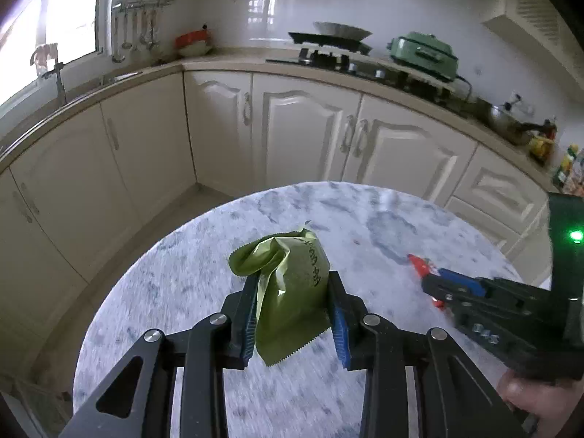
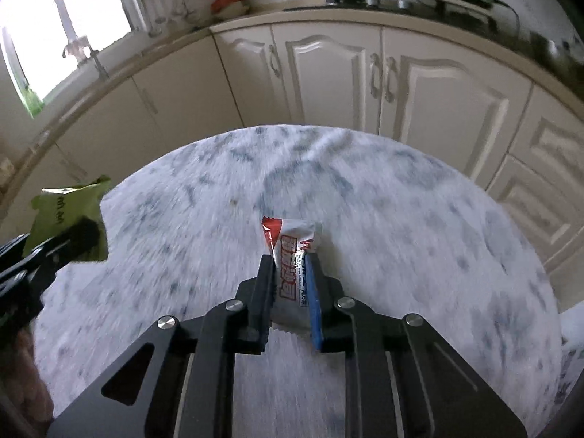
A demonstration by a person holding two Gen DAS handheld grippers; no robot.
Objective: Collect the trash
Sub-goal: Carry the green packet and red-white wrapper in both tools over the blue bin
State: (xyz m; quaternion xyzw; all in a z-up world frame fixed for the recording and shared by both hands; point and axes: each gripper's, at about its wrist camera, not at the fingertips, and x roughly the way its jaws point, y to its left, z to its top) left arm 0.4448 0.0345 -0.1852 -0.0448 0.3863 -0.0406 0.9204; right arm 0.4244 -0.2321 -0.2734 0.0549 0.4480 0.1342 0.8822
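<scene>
My left gripper (image 1: 294, 284) is shut on a crumpled green wrapper (image 1: 292, 281) and holds it above the round marble table (image 1: 182, 273). My right gripper (image 2: 290, 261) is shut on a red and white wrapper (image 2: 292, 244), also over the marble table (image 2: 419, 219). In the left wrist view the right gripper (image 1: 434, 284) shows at the right with the red wrapper (image 1: 418, 264) at its tip. In the right wrist view the left gripper (image 2: 78, 235) shows at the left edge with the green wrapper (image 2: 65, 208).
White kitchen cabinets (image 1: 303, 127) run behind the table, under a counter with a stove (image 1: 328, 58) and a green appliance (image 1: 423, 53). A sink and tap (image 1: 58, 76) stand at the left by the window. Floor (image 1: 189, 200) lies between table and cabinets.
</scene>
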